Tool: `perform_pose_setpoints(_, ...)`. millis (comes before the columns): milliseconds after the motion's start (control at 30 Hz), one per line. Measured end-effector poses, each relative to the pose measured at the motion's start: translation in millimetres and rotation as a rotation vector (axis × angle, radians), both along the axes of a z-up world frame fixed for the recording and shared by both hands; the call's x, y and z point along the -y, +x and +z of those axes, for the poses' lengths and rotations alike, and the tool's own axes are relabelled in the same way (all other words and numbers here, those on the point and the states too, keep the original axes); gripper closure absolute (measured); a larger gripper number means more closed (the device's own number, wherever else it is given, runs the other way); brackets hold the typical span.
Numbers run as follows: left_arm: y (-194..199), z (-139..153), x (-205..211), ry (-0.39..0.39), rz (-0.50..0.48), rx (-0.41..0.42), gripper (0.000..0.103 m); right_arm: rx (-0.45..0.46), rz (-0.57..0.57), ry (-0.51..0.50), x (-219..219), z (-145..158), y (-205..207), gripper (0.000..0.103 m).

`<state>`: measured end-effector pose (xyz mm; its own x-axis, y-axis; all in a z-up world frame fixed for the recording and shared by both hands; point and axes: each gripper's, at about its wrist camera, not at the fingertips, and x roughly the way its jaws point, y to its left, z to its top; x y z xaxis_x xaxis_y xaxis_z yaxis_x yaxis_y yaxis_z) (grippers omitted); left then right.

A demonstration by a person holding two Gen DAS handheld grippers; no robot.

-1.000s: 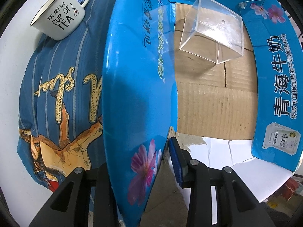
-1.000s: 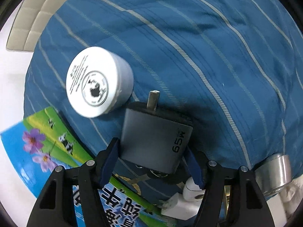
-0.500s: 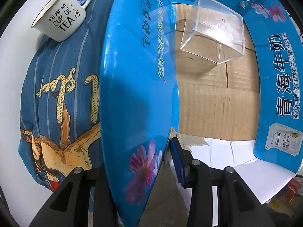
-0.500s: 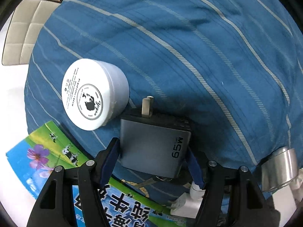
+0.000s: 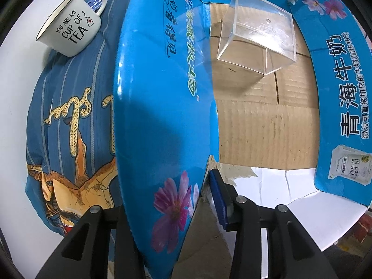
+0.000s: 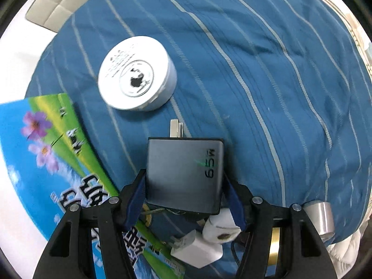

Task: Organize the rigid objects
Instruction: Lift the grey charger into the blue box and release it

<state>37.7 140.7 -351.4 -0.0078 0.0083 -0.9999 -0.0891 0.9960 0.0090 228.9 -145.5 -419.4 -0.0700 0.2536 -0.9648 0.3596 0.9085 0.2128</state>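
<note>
My left gripper (image 5: pixel 167 200) is shut on the near wall of a blue milk carton box (image 5: pixel 162 107). A clear plastic cube container (image 5: pixel 258 39) lies tilted on the box's cardboard floor (image 5: pixel 267 134). A white enamel mug (image 5: pixel 72 32) reading "YOU ARE MY CUP OF TEA" lies on the blue pillow to the left. My right gripper (image 6: pixel 183 195) is shut on a dark grey 65W charger (image 6: pixel 183 174), held above the blue striped bedding, prongs pointing forward. A white round jar (image 6: pixel 137 83) lies ahead-left of it.
The box's outer wall (image 6: pixel 46 174) shows at the left in the right wrist view. White plug adapters (image 6: pixel 204 244) and a silver cylinder (image 6: pixel 319 218) lie under and to the right of my right gripper. A beige quilted headboard (image 6: pixel 58 7) is at upper left.
My right gripper has carried the charger to the right and turned; the jar and the box now sit further up in view. The left gripper keeps its hold, almost still.
</note>
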Motion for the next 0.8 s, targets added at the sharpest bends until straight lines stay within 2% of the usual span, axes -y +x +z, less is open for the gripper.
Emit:
perform_pose_setpoints(167,2,-1,2,0.002,0.007,-0.014,0.066,0.051,0.021,0.049,-11,27,-23,0.037)
perform_pose_setpoints(500,-1,-3,1,0.025,0.028,-0.002,0.062,0.221,0.098,0.094,-31,116,-38,0.037)
perform_pose_setpoints(667,-4,-5,1,0.022,0.019,0.007,0.061,0.289,0.144,0.140,-45,161,-24,0.037)
perform_pose_setpoints(800,-4,-7,3,0.023,0.009,0.007,0.061,0.326,0.193,0.183,-62,185,-15,0.037)
